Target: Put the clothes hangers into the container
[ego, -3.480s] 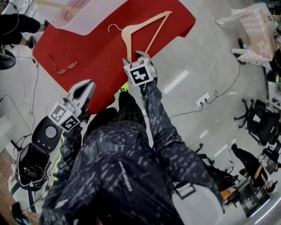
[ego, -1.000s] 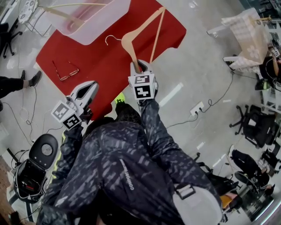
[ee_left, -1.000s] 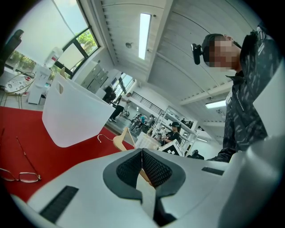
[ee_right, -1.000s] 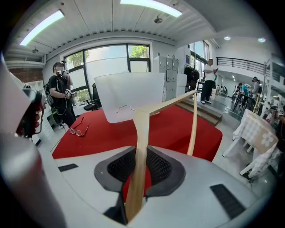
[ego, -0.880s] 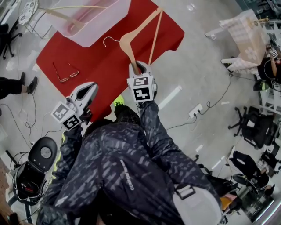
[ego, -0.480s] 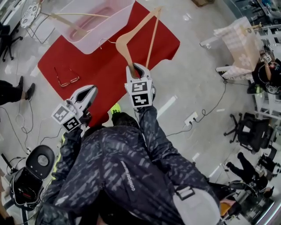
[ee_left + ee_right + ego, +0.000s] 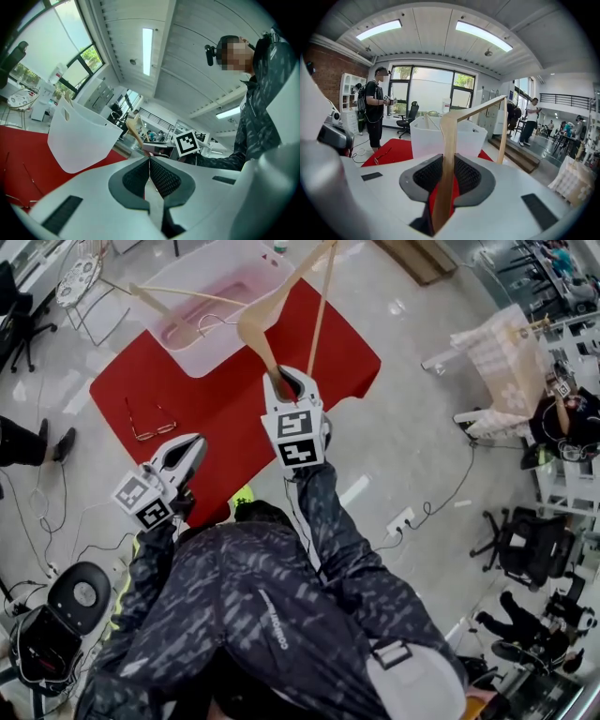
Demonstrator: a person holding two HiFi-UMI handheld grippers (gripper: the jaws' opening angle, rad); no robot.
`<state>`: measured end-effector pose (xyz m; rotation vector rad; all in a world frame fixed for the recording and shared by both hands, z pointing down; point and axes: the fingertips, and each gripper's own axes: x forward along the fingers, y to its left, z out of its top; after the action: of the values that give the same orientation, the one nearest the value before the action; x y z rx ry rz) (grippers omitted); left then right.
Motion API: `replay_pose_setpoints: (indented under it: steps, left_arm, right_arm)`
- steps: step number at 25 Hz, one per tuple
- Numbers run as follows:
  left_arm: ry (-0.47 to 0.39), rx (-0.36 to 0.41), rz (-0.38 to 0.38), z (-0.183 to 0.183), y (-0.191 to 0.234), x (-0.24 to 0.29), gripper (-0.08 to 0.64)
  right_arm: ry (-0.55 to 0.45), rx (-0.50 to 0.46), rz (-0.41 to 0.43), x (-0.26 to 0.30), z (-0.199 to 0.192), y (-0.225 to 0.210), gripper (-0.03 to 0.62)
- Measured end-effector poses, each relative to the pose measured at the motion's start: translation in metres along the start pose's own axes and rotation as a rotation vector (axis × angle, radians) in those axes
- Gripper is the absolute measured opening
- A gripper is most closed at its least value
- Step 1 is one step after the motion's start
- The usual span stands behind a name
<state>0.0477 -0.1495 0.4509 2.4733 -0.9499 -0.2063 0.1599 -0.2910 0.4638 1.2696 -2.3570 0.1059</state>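
clothes hanger (image 7: 253, 334) | gripped by right gripper (image 7: 284, 382), held above red mat (image 7: 187, 409) at container (image 7: 234, 268) edge, not in yet | second hanger (image 7: 178, 294) already inside | left gripper (image 7: 187, 448) clenched, empty

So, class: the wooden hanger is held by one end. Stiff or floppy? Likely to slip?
Probably stiff: the hanger shows no bend though only one end sits in the right gripper. Likely light, since that end grip carries it. It may pivot: the wood looks smooth, and most of it, with the hook, lies beyond the jaws.
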Motion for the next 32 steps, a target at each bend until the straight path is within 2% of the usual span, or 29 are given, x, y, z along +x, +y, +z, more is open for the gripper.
replay_pose_setpoints:
  steps: [12, 19, 27, 32]
  left_arm:
    - [-0.068, 0.005, 0.068, 0.019, 0.021, -0.02, 0.011]
    - [-0.098, -0.019, 0.111, 0.022, 0.034, -0.04, 0.011]
    - [-0.109, -0.045, 0.17, 0.022, 0.054, -0.061, 0.011]
    - [-0.113, -0.061, 0.207, 0.02, 0.074, -0.074, 0.011]
  right_arm:
    - [-0.091, -0.227, 0.037, 0.049, 0.085, -0.009, 0.078]
    - [-0.097, -0.375, 0.069, 0.088, 0.127, -0.005, 0.078]
    - [-0.086, -0.515, 0.13, 0.139, 0.148, 0.007, 0.078]
    - [-0.046, -0.597, 0.178, 0.178, 0.145, 0.013, 0.078]
